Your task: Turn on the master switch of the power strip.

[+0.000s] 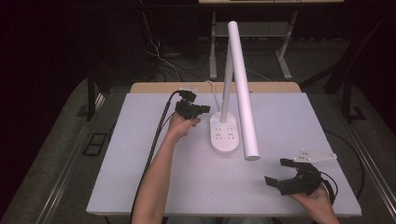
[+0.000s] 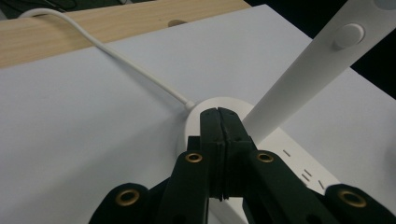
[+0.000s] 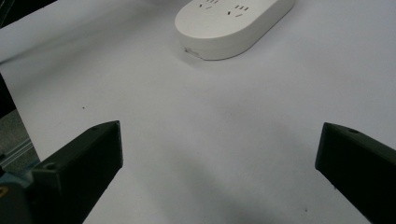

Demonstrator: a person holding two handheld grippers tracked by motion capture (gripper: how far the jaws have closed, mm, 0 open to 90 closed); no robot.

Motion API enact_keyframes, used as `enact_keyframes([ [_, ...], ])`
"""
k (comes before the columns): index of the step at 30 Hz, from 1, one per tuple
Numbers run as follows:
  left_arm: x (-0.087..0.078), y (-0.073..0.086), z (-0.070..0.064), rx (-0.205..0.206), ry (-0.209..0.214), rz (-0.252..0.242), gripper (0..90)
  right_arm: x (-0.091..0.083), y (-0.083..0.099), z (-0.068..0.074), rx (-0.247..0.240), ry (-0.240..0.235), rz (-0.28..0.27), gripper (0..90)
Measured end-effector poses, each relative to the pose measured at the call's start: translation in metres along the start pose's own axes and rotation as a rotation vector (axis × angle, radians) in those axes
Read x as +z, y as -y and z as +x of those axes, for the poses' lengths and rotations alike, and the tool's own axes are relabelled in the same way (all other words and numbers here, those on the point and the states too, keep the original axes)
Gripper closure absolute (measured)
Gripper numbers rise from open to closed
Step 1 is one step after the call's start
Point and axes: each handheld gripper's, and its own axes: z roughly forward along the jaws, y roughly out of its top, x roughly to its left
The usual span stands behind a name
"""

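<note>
A white desk lamp stands mid-table on an oval base [image 1: 225, 136] with socket slots in its top. Its upright arm [image 1: 227, 79] carries a long tube head [image 1: 244, 93] that slopes down toward the front. A white cord [image 2: 116, 56] enters the base [image 2: 299, 161] at the back. My left gripper [image 1: 205, 108] is shut with nothing in it, just left of the base's back end. In the left gripper view its tips [image 2: 218, 116] sit by the base rim near the cord entry, beside the arm [image 2: 303, 79]. My right gripper [image 1: 278, 171] stands wide open at the front right, empty [image 3: 219, 144], facing the base [image 3: 233, 23].
The lamp rests on a white board [image 1: 140, 158] laid over a wooden tabletop [image 1: 159, 87], which shows as a strip at the back. Behind the table are metal desk legs [image 1: 213, 51] and loose cables [image 1: 159, 56] on the floor. The lamp head overhangs the board's middle.
</note>
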Motion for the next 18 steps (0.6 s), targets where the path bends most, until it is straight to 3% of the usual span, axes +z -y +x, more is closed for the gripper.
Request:
enact_keyframes([
  [5, -0.013, -0.002, -0.001, 0.029, -0.012, 0.007, 84.5, 0.0, 0.0, 0.0, 0.003, 0.0, 0.001, 0.2],
  [7, -0.018, -0.002, -0.001, 0.033, -0.021, 0.013, 79.0, 0.0, 0.0, 0.0, 0.002, 0.0, 0.002, 0.2],
  [10, -0.025, -0.002, 0.0, 0.031, -0.01, 0.02, 66.2, 0.0, 0.0, 0.001, 0.001, 0.0, 0.0, 0.2],
  [16, -0.041, -0.001, 0.003, 0.035, 0.012, 0.05, 22.2, 0.001, -0.001, 0.001, 0.0, -0.001, 0.0, 0.2],
  [18, -0.047, 0.001, 0.004, 0.026, 0.016, 0.04, 13.3, 0.001, -0.001, 0.001, 0.0, -0.002, 0.0, 0.2],
])
